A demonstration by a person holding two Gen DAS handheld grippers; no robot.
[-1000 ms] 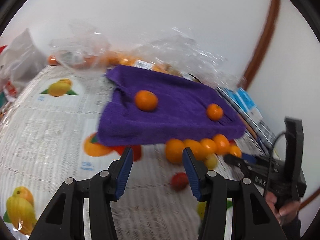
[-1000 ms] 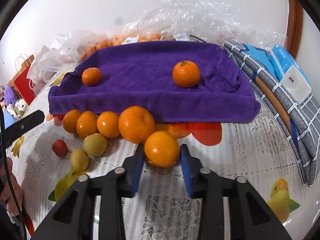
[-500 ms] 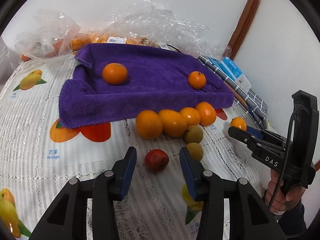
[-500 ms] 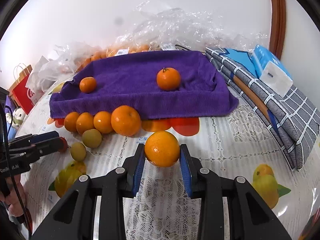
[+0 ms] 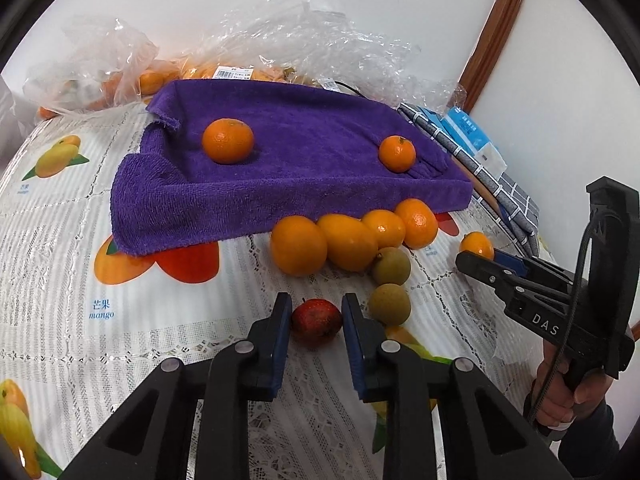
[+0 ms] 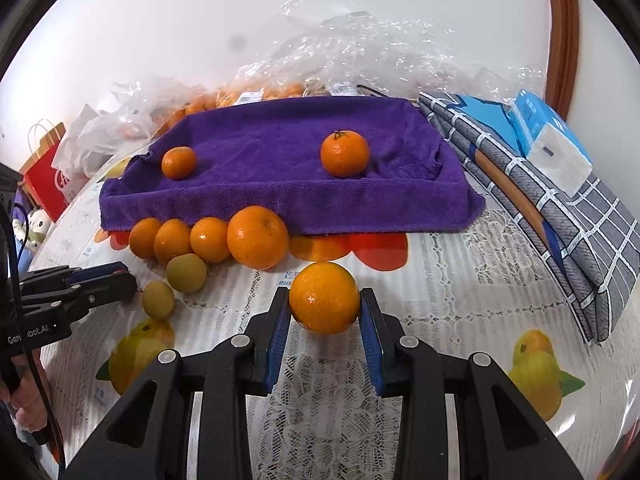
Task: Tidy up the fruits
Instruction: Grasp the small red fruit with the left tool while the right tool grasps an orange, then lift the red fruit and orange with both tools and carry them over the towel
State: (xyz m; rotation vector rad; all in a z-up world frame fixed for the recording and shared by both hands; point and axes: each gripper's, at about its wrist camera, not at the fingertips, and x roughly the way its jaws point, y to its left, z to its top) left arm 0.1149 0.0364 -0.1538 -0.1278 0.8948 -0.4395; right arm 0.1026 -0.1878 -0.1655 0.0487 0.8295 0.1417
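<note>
My left gripper is shut on a small red fruit that rests on the tablecloth. My right gripper is shut on an orange, held just above the cloth. A purple towel lies over a low tray with two oranges on top. A row of several oranges sits along its front edge. Two greenish-brown fruits lie just right of the red fruit. In the left wrist view, the right gripper shows at the right edge with its orange.
Clear plastic bags holding more oranges lie behind the towel. A folded checked cloth and a blue tissue pack lie at the right. A red paper bag stands at the far left. A printed lace tablecloth covers the table.
The left gripper swung toward the red fruit, moved in around it and closed its jaws on it. The right gripper drew back slightly from the towel, keeping its orange.
</note>
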